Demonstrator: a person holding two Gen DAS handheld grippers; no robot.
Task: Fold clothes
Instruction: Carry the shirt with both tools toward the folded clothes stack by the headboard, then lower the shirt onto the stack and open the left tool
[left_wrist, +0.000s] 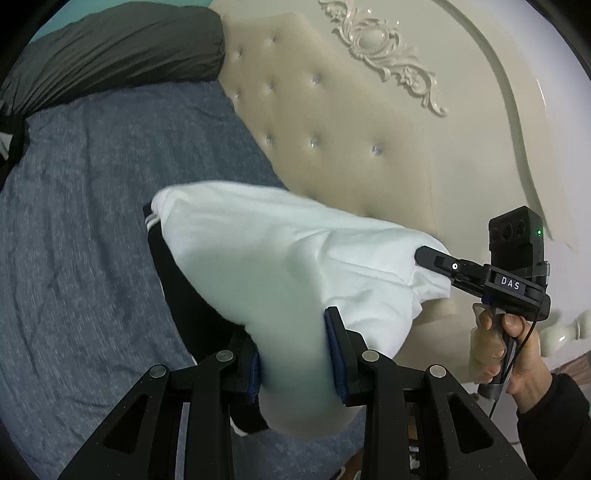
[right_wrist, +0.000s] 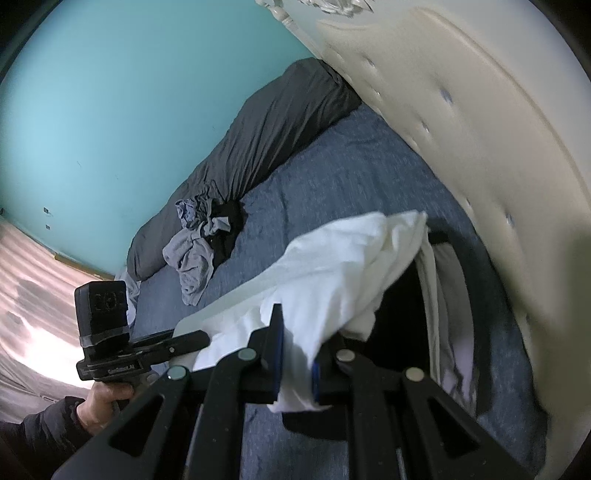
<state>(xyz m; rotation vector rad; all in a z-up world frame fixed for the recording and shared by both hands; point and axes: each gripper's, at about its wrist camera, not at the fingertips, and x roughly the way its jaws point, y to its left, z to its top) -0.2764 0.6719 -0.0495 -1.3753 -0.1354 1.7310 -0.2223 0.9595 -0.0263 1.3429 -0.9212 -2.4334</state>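
A white garment (left_wrist: 258, 258) hangs in the air over the bed, stretched between my two grippers. My left gripper (left_wrist: 295, 350) is shut on a thick bunch of its fabric. The right gripper (right_wrist: 295, 365) is shut on another edge of the white garment (right_wrist: 332, 266), with cloth drooping below its pads. In the left wrist view the right gripper (left_wrist: 428, 258) bites the garment's far corner, a hand (left_wrist: 509, 350) on its handle. The left gripper (right_wrist: 199, 338) shows at the left of the right wrist view. A black garment with white stripes (left_wrist: 173, 280) lies under the white one.
The blue bedsheet (left_wrist: 92, 221) covers the bed. A cream tufted headboard (left_wrist: 332, 110) stands close on the right. A dark grey duvet (right_wrist: 277, 129) lies along the turquoise wall, with a pile of grey and black clothes (right_wrist: 195, 251) beside it.
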